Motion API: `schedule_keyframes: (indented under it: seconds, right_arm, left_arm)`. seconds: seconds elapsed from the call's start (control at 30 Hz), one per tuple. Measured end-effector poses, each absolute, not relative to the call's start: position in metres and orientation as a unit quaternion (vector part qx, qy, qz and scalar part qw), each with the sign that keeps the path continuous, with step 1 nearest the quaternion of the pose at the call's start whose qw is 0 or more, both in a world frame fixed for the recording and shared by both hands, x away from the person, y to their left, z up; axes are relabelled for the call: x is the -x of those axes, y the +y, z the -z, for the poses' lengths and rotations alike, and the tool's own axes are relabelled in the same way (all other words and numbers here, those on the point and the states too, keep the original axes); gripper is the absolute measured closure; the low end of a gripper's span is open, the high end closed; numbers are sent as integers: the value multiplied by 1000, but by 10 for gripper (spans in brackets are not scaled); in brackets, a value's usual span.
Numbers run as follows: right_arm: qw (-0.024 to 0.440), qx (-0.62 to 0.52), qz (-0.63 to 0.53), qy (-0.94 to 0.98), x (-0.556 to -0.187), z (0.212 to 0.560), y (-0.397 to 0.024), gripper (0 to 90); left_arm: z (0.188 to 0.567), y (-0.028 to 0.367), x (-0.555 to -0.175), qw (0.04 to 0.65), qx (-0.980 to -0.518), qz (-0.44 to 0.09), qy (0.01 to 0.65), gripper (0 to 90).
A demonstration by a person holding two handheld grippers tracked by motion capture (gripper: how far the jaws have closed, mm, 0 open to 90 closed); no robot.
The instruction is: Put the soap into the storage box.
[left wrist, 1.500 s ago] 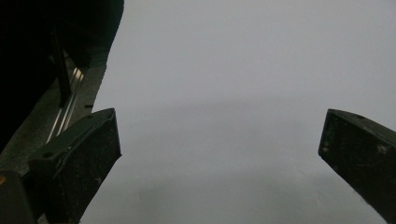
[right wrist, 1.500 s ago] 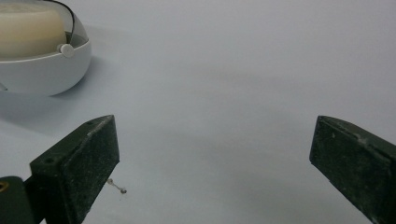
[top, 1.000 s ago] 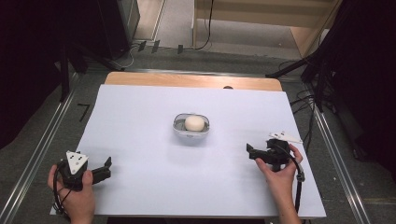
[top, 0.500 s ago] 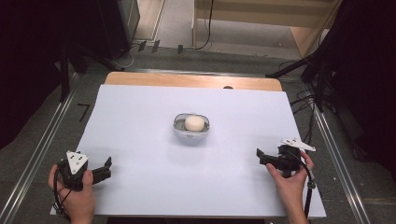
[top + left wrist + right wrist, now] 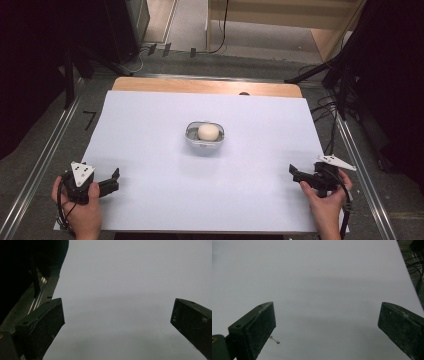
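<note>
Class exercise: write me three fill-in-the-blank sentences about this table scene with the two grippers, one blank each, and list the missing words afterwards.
1. The pale ball lies inside the ____ at the middle of the table.
2. Both the left gripper and the right gripper have their jaws ____.
3. The ball's shape is ____.

Missing words: bowl; open; round

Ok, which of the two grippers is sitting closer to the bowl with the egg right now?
The left gripper looks slightly closer to the bowl; the right gripper sits near the table's right edge. Both have their jaws wide apart, holding nothing.
</note>
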State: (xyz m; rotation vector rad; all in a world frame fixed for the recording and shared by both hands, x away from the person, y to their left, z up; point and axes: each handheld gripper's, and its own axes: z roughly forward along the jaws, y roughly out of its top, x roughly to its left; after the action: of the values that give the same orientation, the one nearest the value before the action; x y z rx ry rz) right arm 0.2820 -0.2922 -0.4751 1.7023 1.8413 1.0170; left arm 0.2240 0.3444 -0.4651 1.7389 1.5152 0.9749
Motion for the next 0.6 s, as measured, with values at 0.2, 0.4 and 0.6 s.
schedule_keyframes:
  seconds: [0.2,0.4,0.6]
  right_arm:
    - [223,-622,-356,660,-276,476,-306,18]
    - [229,-628,-354,655,-266,476,-322,18]
    - [235,-634,-350,648,-257,476,-338,18]
  left_arm:
    - [465,345,-224,317,-657,-369,576,0]
    - [465,346,-224,322,-655,-365,578,0]
    - [465,347,-224,323,-653,-366,579,0]
